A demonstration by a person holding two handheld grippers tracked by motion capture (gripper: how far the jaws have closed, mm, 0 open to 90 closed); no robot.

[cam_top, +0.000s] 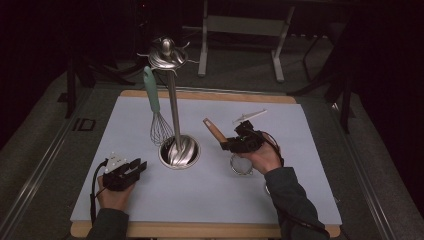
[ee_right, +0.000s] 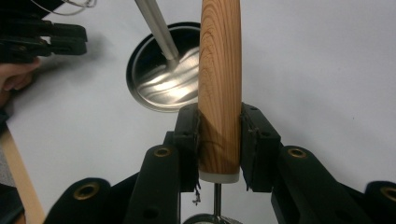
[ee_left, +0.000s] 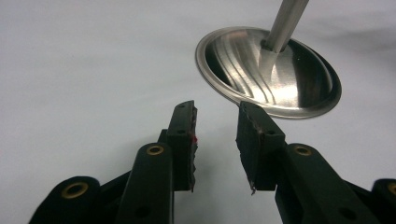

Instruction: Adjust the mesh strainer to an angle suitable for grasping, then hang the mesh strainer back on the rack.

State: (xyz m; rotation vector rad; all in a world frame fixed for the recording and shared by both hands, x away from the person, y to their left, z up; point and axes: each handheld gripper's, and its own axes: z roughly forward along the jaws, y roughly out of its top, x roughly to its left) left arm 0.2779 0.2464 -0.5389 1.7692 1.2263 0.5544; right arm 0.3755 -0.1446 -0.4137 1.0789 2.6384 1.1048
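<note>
- Landmark: the steel utensil stand (cam_top: 175, 100), its round dished base (cam_top: 179, 151) sitting mid-table on the pale blue mat (cam_top: 210, 190), with a straight pole rising to a domed cap with hooks.
- A whisk with a teal handle (cam_top: 152, 90) is hanging from the stand's top on the left side of the pole, its wire head (cam_top: 161, 131) resting just beside the base.
- Right gripper (cam_top: 231, 145) is sitting just right of the stand's base, near it but apart. Its jaws are clamping a wooden handle (ee_right: 219, 84); in the right gripper view both pads are pressing against the wood on either side, close to its white collar end.
- The wooden handle is angling up and toward the stand (cam_top: 214, 131). A thin metal shaft is running down from the collar (ee_right: 217, 198) to a metal ring-shaped head (cam_top: 241, 165), which is lying under the right hand (cam_top: 262, 157), right of the base.
- Left gripper (cam_top: 134, 167) is resting on the mat left of the stand's base and nearer the person, held by the left hand (cam_top: 115, 195). Its jaws are standing apart with nothing between them; in the left gripper view they are pointing toward the base's rim (ee_left: 268, 70), not touching it.
- A small white stick-like item (cam_top: 250, 116) is lying right of the stand, beyond the right gripper; too small to identify.
</note>
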